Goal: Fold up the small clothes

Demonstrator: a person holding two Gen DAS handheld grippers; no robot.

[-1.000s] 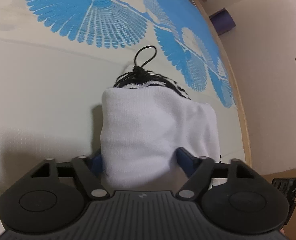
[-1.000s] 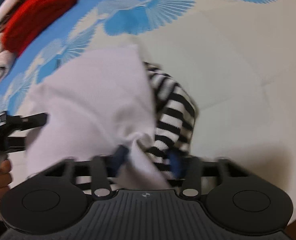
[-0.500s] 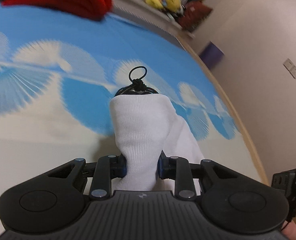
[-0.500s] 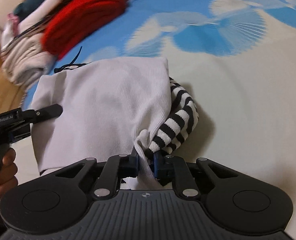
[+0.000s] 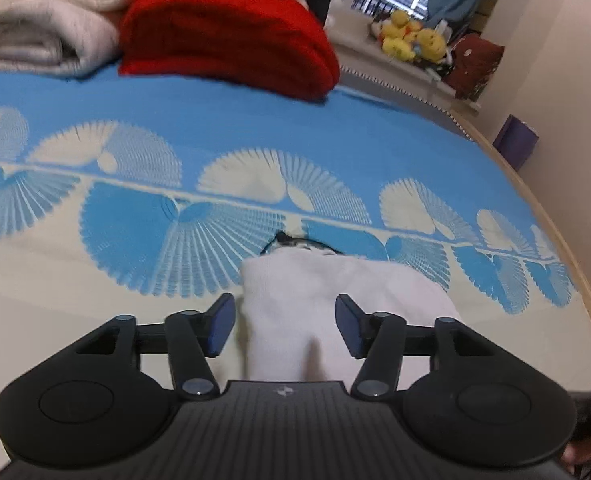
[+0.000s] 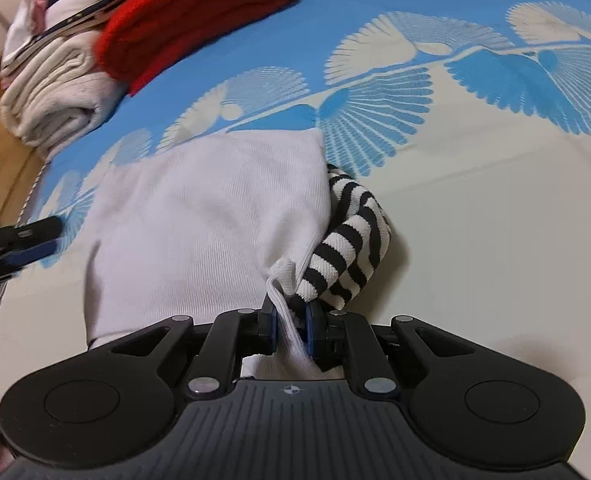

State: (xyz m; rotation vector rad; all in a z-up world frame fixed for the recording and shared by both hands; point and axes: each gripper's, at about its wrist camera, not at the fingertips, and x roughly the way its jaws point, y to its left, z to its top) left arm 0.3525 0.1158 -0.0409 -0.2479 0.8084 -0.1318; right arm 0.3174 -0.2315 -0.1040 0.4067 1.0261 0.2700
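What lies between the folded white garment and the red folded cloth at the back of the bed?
In the left wrist view, only bare blue-and-cream patterned bedspread separates the white garment from the red cloth.

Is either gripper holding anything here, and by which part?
Right gripper pinches the white garment at its near corner. Left gripper, jaws just reopened, holds nothing.
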